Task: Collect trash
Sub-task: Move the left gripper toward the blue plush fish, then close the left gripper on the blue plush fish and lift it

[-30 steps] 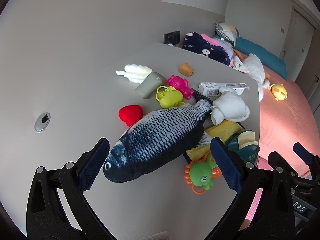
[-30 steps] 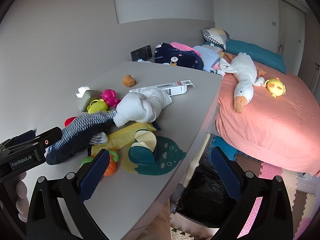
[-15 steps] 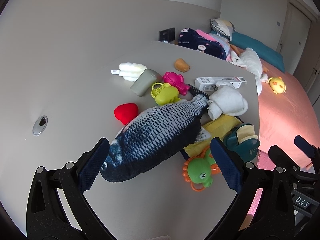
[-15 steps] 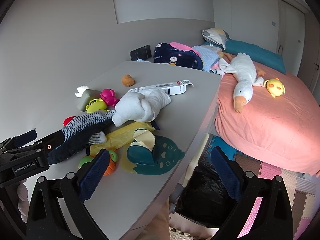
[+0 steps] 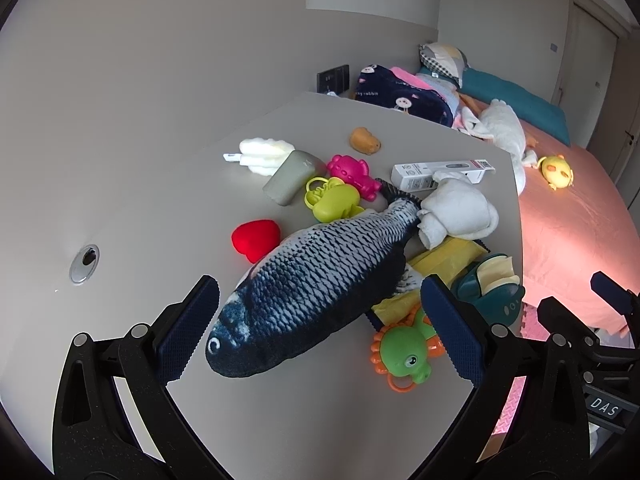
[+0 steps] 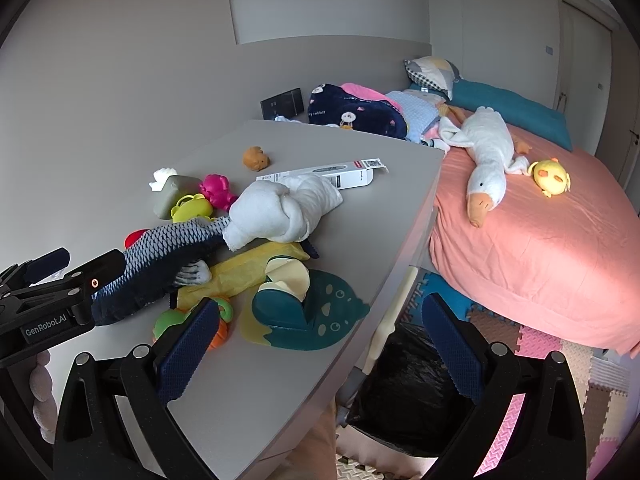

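both my grippers hang wide and empty – left gripper (image 5: 319, 326) straddling the blue scaled plush fish (image 5: 316, 280), right gripper (image 6: 318, 344) over the desk edge. crumpled yellow plastic wrapper (image 6: 240, 270) lies ahead-left, pinned under the fish; black-lined trash bin (image 6: 408, 392) sits below. risk – closing now grabs a toy, not trash.

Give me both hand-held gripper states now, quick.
Left hand-held gripper: open, holding nothing, over the fish toy.
Right hand-held gripper: open, empty.

"GenRobot.AI" on left claw (image 6: 60, 280), "DAS" on right claw (image 5: 600, 380), "rabbit" on navy blanket (image 5: 400, 96)
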`<state>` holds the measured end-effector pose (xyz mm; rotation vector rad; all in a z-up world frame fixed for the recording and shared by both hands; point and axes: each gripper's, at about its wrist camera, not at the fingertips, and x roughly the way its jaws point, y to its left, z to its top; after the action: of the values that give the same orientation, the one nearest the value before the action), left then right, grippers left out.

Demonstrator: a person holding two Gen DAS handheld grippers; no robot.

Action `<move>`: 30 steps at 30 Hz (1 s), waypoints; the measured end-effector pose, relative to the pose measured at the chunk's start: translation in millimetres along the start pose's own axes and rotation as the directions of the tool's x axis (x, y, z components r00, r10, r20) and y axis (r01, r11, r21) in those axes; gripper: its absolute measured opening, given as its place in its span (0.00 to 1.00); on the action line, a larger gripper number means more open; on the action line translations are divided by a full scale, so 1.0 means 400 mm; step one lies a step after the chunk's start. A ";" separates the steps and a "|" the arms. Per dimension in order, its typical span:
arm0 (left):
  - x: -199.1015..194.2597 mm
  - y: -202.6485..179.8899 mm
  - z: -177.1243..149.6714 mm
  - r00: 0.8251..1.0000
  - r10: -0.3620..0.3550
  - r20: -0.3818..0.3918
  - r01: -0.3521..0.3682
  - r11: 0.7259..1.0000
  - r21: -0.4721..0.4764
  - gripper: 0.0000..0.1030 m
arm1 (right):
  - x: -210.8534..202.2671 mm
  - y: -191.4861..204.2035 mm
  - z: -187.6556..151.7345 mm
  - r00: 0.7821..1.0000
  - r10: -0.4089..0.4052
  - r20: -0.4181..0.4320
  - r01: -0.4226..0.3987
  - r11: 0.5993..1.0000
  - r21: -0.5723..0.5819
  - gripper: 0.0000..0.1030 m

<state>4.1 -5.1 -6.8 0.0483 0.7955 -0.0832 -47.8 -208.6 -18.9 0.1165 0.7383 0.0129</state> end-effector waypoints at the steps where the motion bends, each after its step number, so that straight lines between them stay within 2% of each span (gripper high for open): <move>1: 0.001 -0.001 -0.001 1.000 0.001 -0.001 -0.001 1.000 0.003 0.95 | -0.001 -0.003 0.000 1.000 0.000 0.000 0.000 1.000 -0.002 0.98; 10: 0.028 0.007 -0.010 1.000 -0.012 -0.007 0.012 1.000 0.010 0.95 | 0.040 -0.009 -0.013 1.000 -0.002 -0.004 0.002 0.998 -0.067 0.98; 18: 0.094 0.018 -0.011 0.999 0.030 -0.035 -0.028 0.998 0.047 0.95 | 0.107 -0.004 -0.019 0.997 0.054 -0.056 -0.060 0.992 -0.107 0.95; 23: 0.140 0.016 -0.010 0.998 0.025 -0.065 -0.021 0.998 0.064 0.95 | 0.151 0.007 -0.018 0.995 0.072 -0.075 -0.080 0.990 -0.115 0.86; 25: 0.155 0.013 -0.011 0.997 0.023 -0.072 -0.018 0.997 0.073 0.90 | 0.167 0.007 -0.016 0.994 0.083 -0.077 -0.090 0.990 -0.104 0.78; 30: 0.176 0.024 -0.013 0.997 -0.009 -0.080 0.013 0.999 0.051 0.81 | 0.202 0.006 -0.012 0.990 0.123 -0.071 -0.129 0.988 -0.082 0.72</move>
<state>50.3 1.0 -60.7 0.0965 0.8731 -0.1132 8.9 -201.4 -76.5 0.0801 0.7944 0.1701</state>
